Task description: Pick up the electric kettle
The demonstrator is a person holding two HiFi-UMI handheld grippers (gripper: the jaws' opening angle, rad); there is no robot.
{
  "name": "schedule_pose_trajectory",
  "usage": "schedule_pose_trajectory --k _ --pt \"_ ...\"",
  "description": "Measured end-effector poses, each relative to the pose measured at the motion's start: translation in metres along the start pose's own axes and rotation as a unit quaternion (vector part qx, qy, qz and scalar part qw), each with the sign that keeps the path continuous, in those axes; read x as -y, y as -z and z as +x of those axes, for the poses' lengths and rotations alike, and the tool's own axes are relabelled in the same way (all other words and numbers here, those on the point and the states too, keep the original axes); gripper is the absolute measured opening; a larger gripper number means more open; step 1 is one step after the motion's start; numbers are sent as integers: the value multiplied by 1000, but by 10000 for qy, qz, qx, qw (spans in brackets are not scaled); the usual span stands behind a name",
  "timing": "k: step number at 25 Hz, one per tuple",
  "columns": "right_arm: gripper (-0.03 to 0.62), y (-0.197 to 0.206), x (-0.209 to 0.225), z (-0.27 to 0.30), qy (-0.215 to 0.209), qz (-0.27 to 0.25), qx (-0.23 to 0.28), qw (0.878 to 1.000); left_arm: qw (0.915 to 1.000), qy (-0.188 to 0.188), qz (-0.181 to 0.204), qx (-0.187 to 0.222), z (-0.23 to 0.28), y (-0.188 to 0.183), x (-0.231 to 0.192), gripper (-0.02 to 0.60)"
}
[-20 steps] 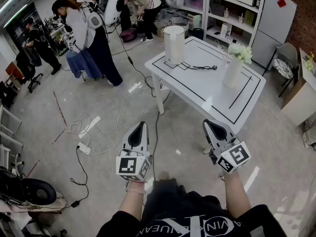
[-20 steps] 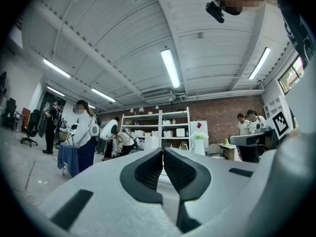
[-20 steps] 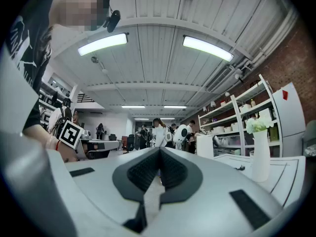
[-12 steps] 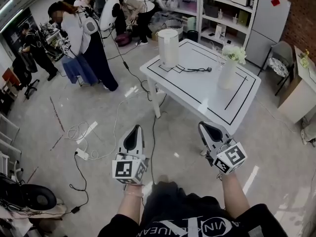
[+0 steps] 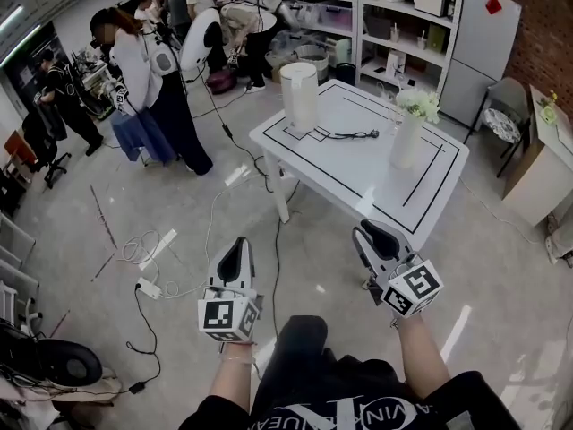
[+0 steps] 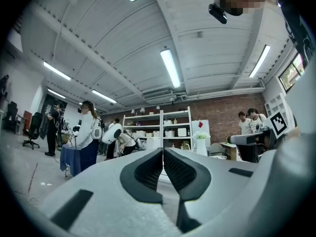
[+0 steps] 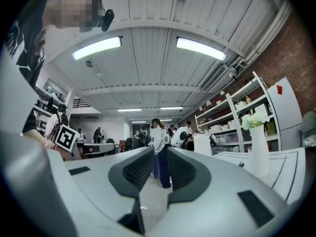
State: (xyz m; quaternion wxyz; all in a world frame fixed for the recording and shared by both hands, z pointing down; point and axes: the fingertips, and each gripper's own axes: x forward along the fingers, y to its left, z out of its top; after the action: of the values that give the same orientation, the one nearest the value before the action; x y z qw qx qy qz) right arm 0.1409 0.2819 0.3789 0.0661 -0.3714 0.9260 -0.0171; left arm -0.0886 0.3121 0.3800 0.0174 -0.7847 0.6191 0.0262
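Left tongs [image 5: 240, 247], low centre-left in the head view, have jaws together and empty, right tongs [image 5: 365, 233] beside them stand slightly apart on nothing, both over the floor [image 5: 179, 204] below the counter [image 5: 358, 164], whose upper-left corner carries the white kettle [image 5: 299, 97].

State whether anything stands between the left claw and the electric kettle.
Nothing visible does: only floor and the table's near corner lie between the left claw and the electric kettle; the vase stands off to the right.

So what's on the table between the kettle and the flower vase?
A black cord lies on the table between the kettle and the vase, seen in the head view.
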Motion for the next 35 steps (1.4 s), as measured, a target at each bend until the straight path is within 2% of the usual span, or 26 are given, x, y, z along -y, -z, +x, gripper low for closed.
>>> schedule_pose_trajectory --k 5,10,22,35 --pt "118 4 7 12 -144 27 -82 9999 10000 9 -16 -16 16 2 -3 11" --pt "164 12 24 36 -117 103 -171 9997 9999 64 -70 -105 42 10 -16 11" --pt "172 42 65 122 -234 303 -382 9985 9993 53 -149 -343 123 40 -68 11" --pt "172 56 98 199 -122 368 -448 9982 9990 161 -197 -366 200 48 -122 11"
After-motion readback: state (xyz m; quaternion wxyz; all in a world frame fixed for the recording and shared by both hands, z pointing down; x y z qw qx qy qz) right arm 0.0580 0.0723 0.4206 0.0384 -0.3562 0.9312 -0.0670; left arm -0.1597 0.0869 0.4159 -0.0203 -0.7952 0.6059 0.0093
